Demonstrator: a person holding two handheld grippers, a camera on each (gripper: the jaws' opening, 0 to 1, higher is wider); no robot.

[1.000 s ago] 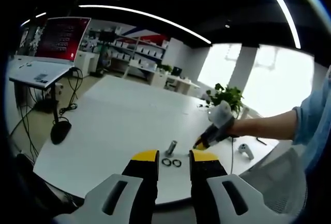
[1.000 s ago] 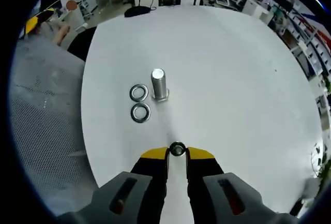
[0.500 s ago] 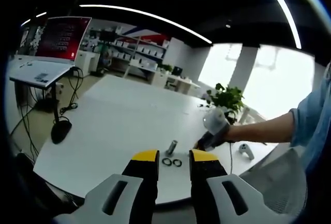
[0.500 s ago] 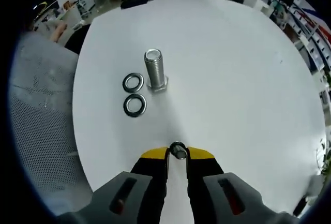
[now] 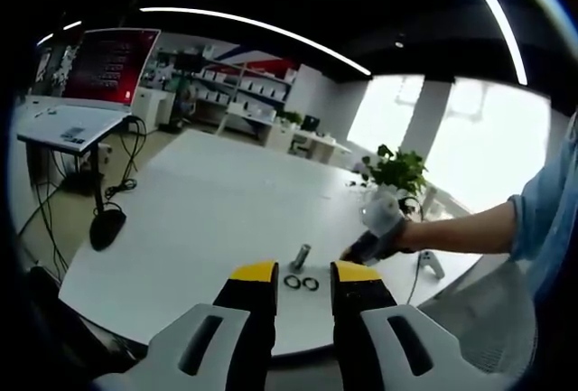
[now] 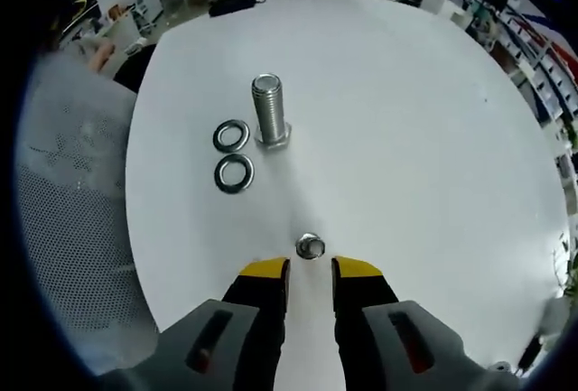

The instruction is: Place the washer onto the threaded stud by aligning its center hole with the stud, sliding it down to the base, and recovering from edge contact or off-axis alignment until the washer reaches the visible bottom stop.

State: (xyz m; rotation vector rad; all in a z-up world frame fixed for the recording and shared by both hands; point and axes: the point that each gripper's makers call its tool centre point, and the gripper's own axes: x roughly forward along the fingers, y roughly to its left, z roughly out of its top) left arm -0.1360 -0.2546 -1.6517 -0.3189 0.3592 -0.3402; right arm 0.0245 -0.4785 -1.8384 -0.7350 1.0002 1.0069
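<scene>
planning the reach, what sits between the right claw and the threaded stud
In the right gripper view, a small nut lies on the white table just ahead of the right claw; past it the tabletop is bare up to the threaded stud.

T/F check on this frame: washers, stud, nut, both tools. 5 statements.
1. Two washers lie flat on the table beside the stud. True.
2. A washer is already seated on the stud. False: the stud is bare; both washers lie on the table.
3. The right tool is clamped on the nut. False: its jaws are apart and the nut sits on the table just beyond the tips.
4. The stud stands upright on its hex head. True.
5. The left tool holds a washer. False: its jaws are open with nothing between them.
</scene>
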